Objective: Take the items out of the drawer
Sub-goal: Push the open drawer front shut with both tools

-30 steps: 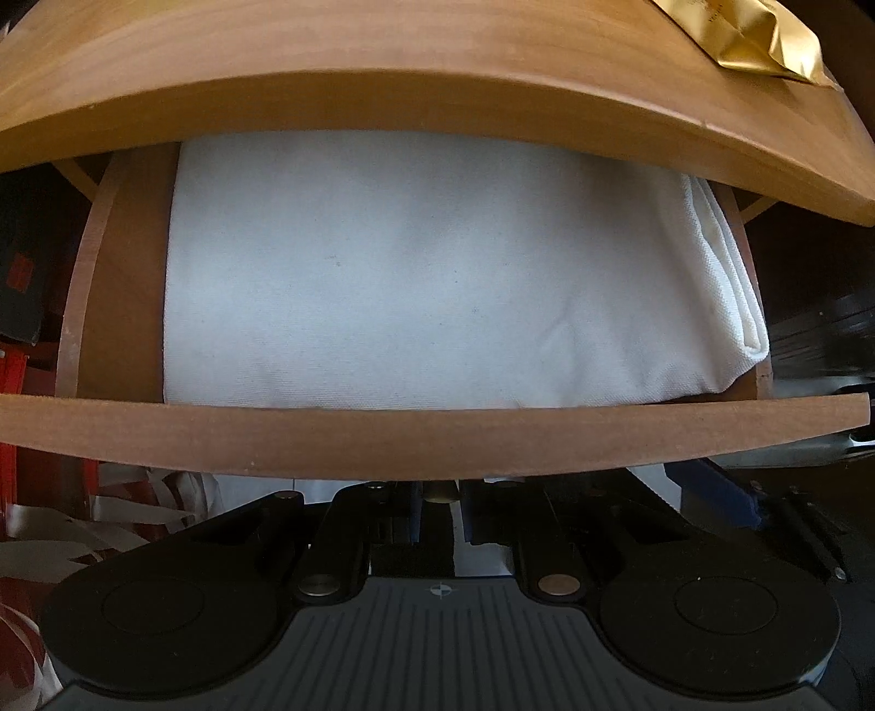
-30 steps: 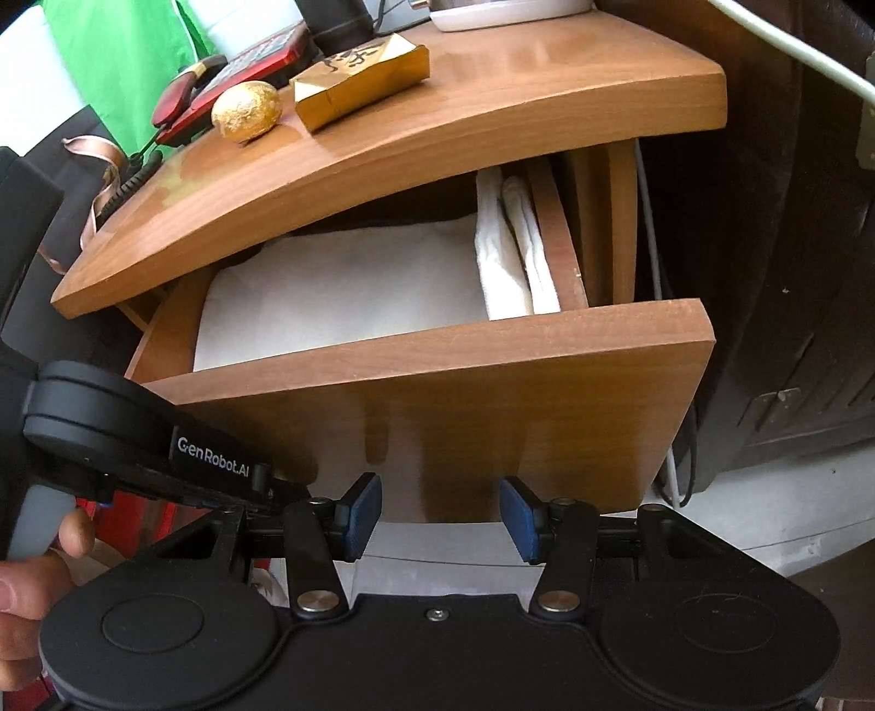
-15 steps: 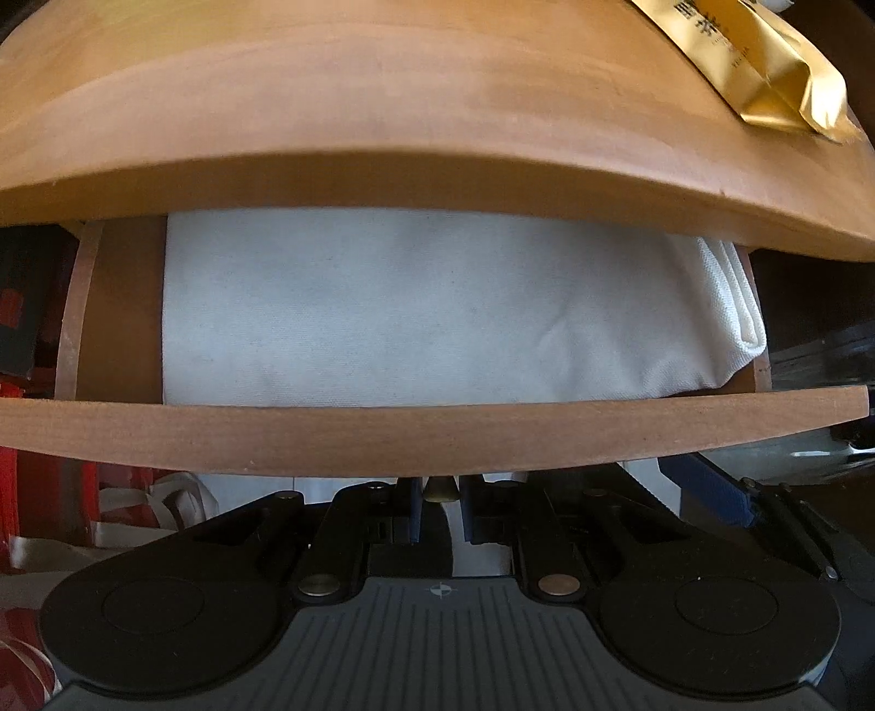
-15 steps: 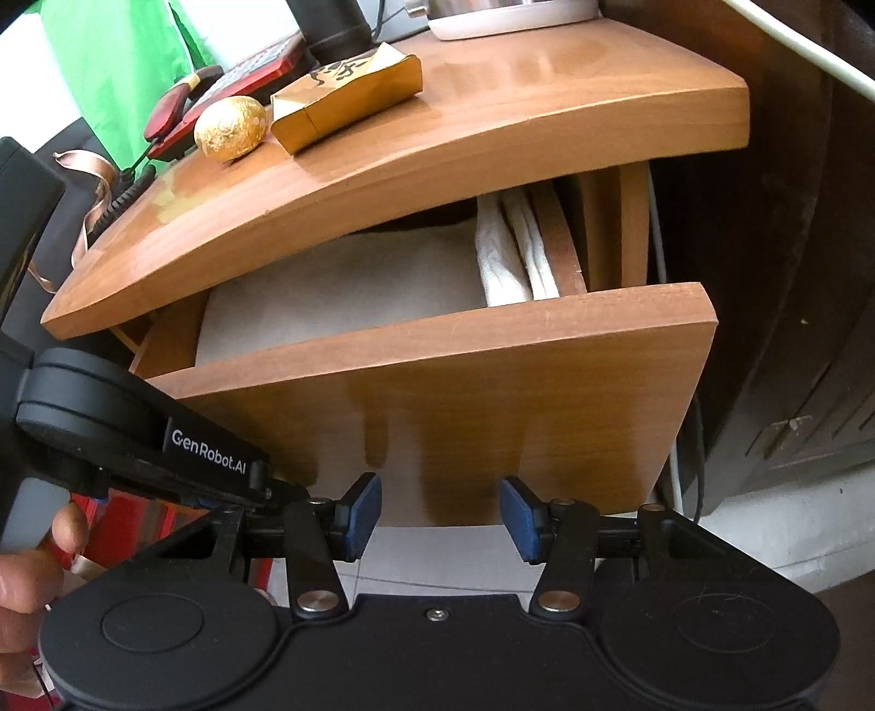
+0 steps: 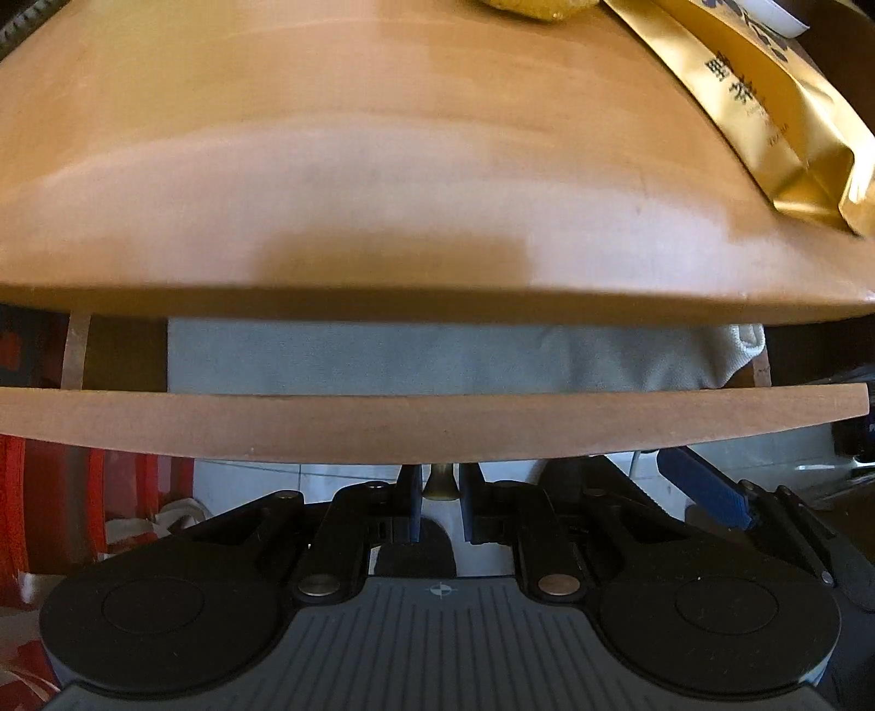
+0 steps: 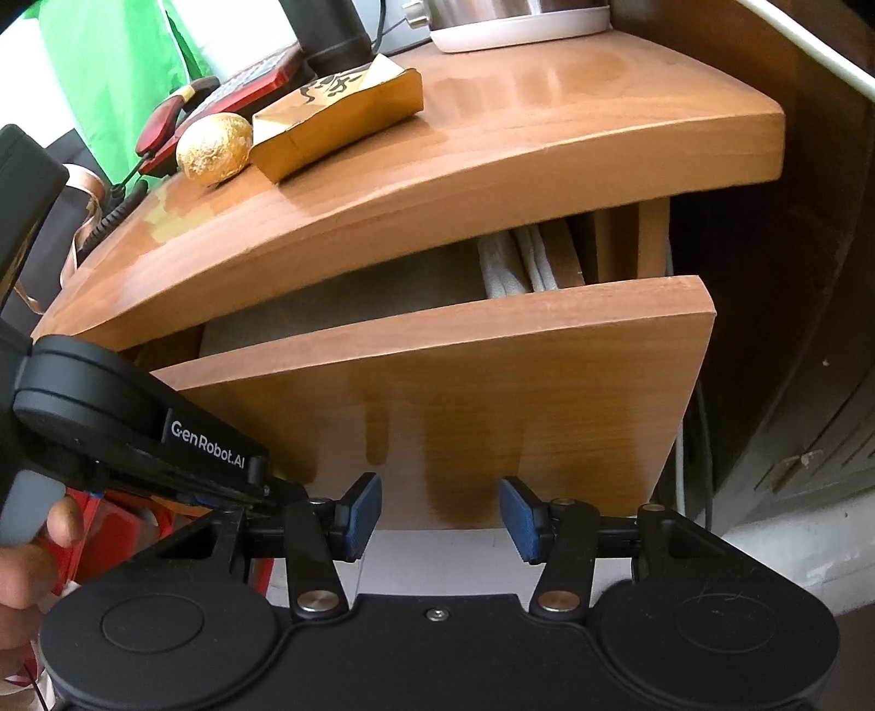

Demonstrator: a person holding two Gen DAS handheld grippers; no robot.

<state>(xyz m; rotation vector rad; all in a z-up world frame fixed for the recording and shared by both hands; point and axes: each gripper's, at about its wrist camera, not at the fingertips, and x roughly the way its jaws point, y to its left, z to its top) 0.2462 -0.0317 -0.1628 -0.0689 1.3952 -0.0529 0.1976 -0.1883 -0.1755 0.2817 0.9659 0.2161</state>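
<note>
A wooden drawer [image 6: 492, 383] of a nightstand stands partly open, only a narrow gap showing. Folded white cloth [image 5: 410, 358] lies inside it; it also shows in the right wrist view [image 6: 508, 262]. My left gripper [image 5: 440, 487] is shut on the drawer's small brass knob [image 5: 441, 484], just under the drawer front [image 5: 383, 421]. My right gripper [image 6: 440, 517] is open and empty, in front of the drawer face and below it, apart from it.
On the nightstand top [image 6: 492, 137] lie a gold packet [image 6: 339, 120], a gold foil ball [image 6: 214, 147], a red phone [image 6: 219, 104] and a white-based appliance [image 6: 519, 22]. Dark cabinet to the right [image 6: 793, 383]. Red bags to the lower left [image 5: 82, 503].
The drawer has slid inward: the gap over the white cloth is much narrower than a second ago. My left gripper stayed shut on the knob and moved with it. My right gripper stayed open.
</note>
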